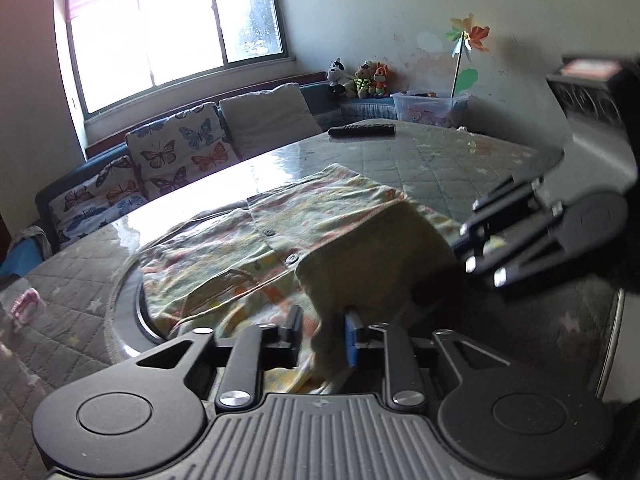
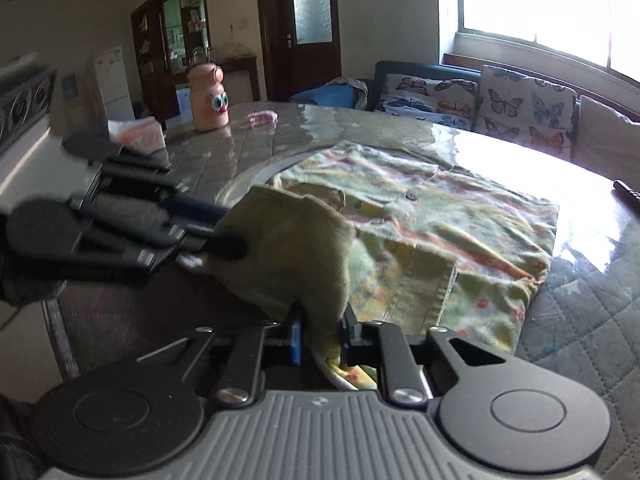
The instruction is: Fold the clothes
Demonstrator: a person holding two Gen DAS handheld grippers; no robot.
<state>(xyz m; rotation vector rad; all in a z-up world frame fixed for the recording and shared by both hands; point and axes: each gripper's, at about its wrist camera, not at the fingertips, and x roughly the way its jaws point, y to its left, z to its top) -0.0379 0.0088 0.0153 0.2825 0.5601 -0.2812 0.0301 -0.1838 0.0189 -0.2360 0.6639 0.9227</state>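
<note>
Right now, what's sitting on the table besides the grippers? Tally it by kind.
Patterned shirt: 1
Black remote: 1
Pink cartoon bottle: 1
Small pink item: 1
White-and-orange bundle: 1
Total: 5

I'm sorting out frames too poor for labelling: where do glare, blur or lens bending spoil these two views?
Left wrist view: the window is blown out, white glare streaks the table, the right tongs are motion-blurred, and the fisheye curves the table edge. Right wrist view: glare washes out the table beyond the shirt; the left tongs are smeared.
</note>
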